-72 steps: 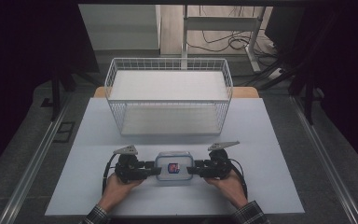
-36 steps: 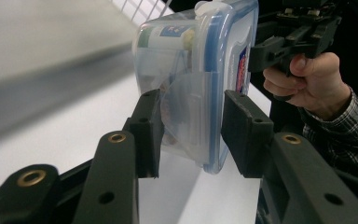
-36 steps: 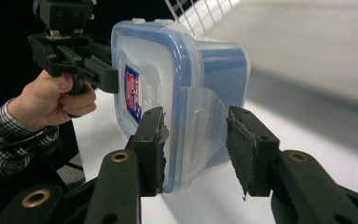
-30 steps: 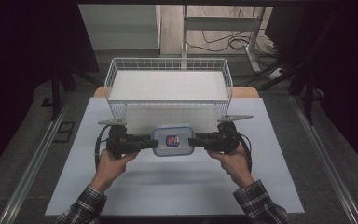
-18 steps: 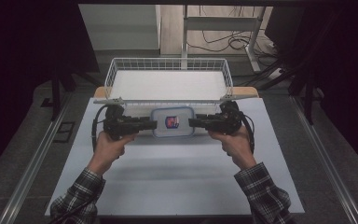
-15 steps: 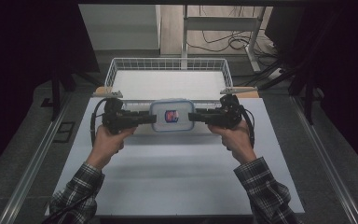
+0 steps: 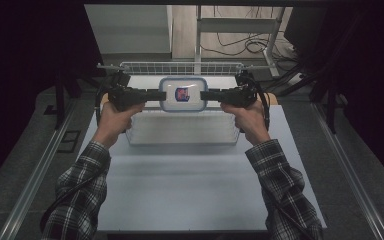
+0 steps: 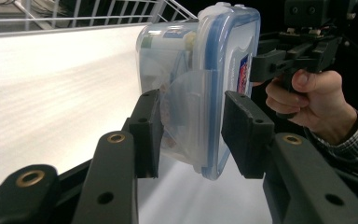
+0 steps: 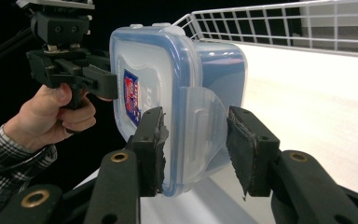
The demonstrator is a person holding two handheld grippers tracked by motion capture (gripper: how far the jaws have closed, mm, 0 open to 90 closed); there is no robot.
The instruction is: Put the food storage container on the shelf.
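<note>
A clear plastic container (image 7: 182,94) with a blue-rimmed lid and a red-and-blue label hangs in the air over the white wire basket (image 7: 180,131). My left gripper (image 7: 161,95) holds its left end and my right gripper (image 7: 203,95) its right end, both shut on it. In the left gripper view the jaws of my left gripper (image 8: 191,135) clamp the container (image 8: 200,84) across a side latch, with the right gripper (image 8: 289,56) beyond. The right gripper view shows my right gripper (image 9: 196,149) clamped on the container (image 9: 177,79) at its latch, the left gripper (image 9: 74,70) opposite.
The basket stands at the far middle of the white table (image 7: 195,185), its rim (image 7: 180,66) just behind the container. Dark curtains flank both sides. Cables and a metal stand (image 7: 240,25) lie on the floor beyond the table.
Both grippers have raised the container from low over the table's near part and carried it forward, up over the basket. The forearms now reach farther out.
</note>
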